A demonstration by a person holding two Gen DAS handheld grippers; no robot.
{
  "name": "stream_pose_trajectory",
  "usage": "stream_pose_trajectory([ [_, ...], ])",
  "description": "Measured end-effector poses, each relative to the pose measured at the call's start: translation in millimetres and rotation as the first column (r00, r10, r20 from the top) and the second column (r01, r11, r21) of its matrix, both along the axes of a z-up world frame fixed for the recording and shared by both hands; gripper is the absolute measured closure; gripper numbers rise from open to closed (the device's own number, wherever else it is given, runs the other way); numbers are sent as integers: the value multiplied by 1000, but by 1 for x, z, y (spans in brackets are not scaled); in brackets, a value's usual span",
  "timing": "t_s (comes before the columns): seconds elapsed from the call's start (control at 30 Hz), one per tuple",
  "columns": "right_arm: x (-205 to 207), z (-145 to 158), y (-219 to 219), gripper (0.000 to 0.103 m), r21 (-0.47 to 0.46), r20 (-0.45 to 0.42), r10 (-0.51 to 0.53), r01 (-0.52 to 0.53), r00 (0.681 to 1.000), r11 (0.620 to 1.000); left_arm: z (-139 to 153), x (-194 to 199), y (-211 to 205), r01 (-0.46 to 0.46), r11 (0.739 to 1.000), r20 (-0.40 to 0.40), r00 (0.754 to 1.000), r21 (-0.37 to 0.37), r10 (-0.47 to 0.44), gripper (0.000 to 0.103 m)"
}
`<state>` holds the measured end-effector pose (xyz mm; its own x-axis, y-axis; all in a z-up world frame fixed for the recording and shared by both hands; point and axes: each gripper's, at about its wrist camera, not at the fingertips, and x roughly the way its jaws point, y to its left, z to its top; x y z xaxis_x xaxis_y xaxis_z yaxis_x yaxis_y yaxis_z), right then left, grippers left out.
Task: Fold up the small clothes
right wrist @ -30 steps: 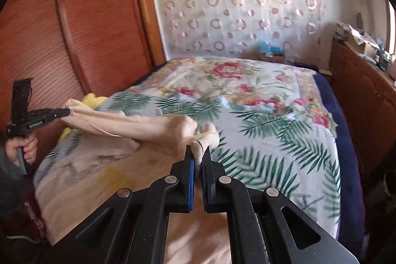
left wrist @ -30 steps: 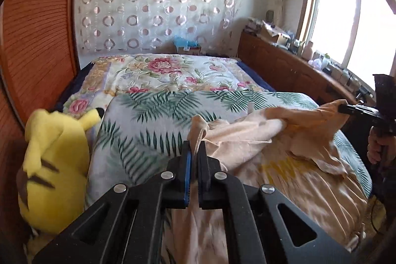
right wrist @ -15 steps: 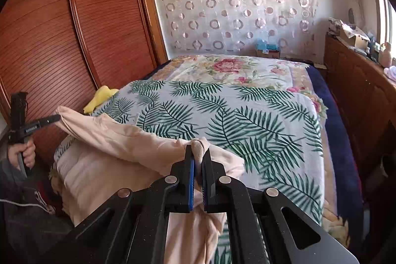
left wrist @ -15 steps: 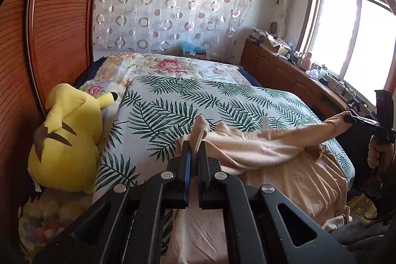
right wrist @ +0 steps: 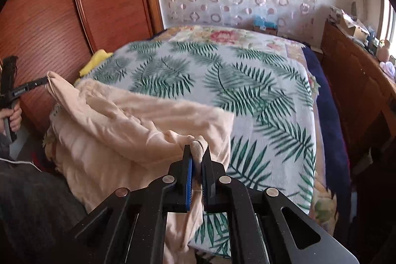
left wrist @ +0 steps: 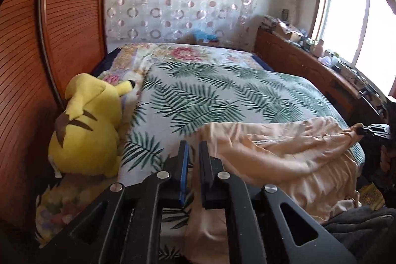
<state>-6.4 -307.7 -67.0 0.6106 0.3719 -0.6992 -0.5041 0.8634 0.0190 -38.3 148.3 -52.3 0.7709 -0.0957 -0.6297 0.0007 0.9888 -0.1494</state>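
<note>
A peach-coloured garment [left wrist: 279, 157] lies bunched across the near end of the bed and hangs over its edge. My right gripper [right wrist: 197, 155] is shut on a corner of the garment [right wrist: 138, 125]. In the left wrist view the right gripper [left wrist: 371, 131] holds that corner at the bed's right edge. In the left wrist view my left gripper [left wrist: 193, 147] has its jaws a narrow gap apart with no cloth seen between them. In the right wrist view the left gripper [right wrist: 43, 82] still touches the garment's far corner.
The bed has a palm-leaf cover [left wrist: 222, 95] and a floral quilt [left wrist: 188, 53] behind. A yellow plush toy [left wrist: 86, 128] lies at the bed's left edge by a wooden wardrobe [left wrist: 49, 41]. A wooden sideboard [left wrist: 309, 66] with clutter stands on the right under a window.
Both grippers have pulled the garment back toward the near end of the bed. The cloth that showed between my left fingers no longer shows there. The right gripper keeps its hold.
</note>
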Motion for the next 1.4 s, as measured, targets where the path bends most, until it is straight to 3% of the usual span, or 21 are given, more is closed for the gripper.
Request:
stream_pose_trajectory([
  [0.1,4,1,-1,98,-12,11,-19,20,1000,1000,2,7,5,-3,1000,2,1000,-10,3,79],
  [0.17,6,7,0,89,-17,28,-28,29,999,999,4,10,5,-5,1000,17,1000,0,5,61],
  [0.2,10,8,1,86,-28,43,-33,34,999,999,6,14,4,-1,1000,26,1000,3,1,60],
  [0.27,12,14,3,83,-37,69,-39,42,997,998,7,25,3,7,1000,28,1000,10,-7,46],
  [0.33,15,17,5,66,-35,85,-29,32,996,999,7,38,1,16,1000,31,999,22,-17,35],
  [0.4,21,16,6,55,-32,102,-28,32,994,999,6,56,-3,36,999,21,999,29,-36,30],
  [0.5,41,6,11,50,-38,90,-38,41,995,998,1,84,-8,42,998,7,999,54,-43,29],
  [0.77,92,-32,35,50,-70,-6,-41,41,999,997,-29,133,-22,116,991,-109,988,64,-109,29],
  [1.2,111,-58,37,48,-51,-80,-59,56,995,997,-70,128,-33,156,985,-209,968,68,-139,29],
  [1.4,112,-60,41,48,-58,-86,-52,47,995,997,-70,126,-36,186,982,-213,961,34,-174,48],
])
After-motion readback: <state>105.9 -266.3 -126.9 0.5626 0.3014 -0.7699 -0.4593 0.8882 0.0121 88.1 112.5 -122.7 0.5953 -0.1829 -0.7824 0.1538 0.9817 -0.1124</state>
